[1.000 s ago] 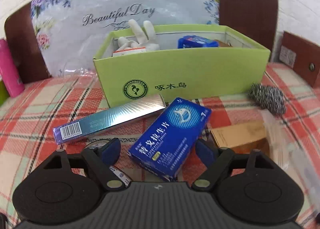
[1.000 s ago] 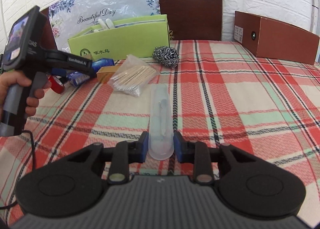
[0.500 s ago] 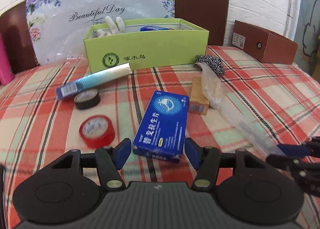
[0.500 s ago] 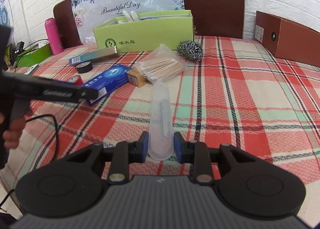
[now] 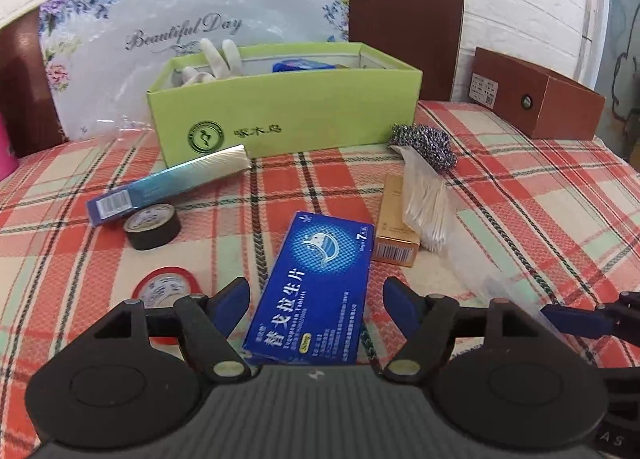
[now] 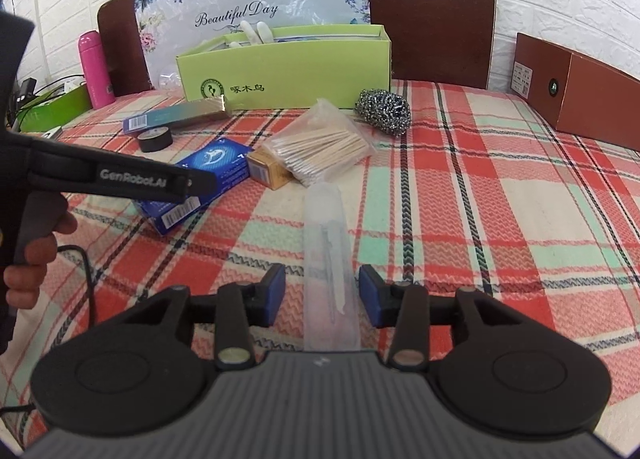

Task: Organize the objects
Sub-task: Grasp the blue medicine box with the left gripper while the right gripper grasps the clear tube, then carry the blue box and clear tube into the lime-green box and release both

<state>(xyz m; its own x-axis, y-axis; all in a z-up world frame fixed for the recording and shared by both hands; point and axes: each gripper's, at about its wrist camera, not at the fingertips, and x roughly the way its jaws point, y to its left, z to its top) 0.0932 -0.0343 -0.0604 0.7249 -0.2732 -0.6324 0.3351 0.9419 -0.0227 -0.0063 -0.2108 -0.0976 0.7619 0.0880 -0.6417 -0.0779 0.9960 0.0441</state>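
Observation:
A blue tablet box [image 5: 316,291] lies on the plaid cloth between the fingers of my left gripper [image 5: 316,301], which is open with gaps on both sides. It also shows in the right wrist view [image 6: 200,179]. A clear plastic tube case [image 6: 328,259] lies on the cloth between the fingers of my right gripper [image 6: 322,291], which is open and apart from it. The green box [image 5: 288,115] stands at the back with white gloves and a blue packet inside.
On the cloth lie a long blue-silver box [image 5: 168,183], a black tape roll [image 5: 152,227], a red tape roll [image 5: 166,285], a gold box [image 5: 396,219], a bag of cotton swabs [image 6: 320,151] and a steel scourer [image 6: 384,111]. A brown box [image 6: 576,91] stands at right.
My right gripper has opened and let go of the clear tube case. My left gripper first pulled back from the green box, then moved closer around the blue tablet box.

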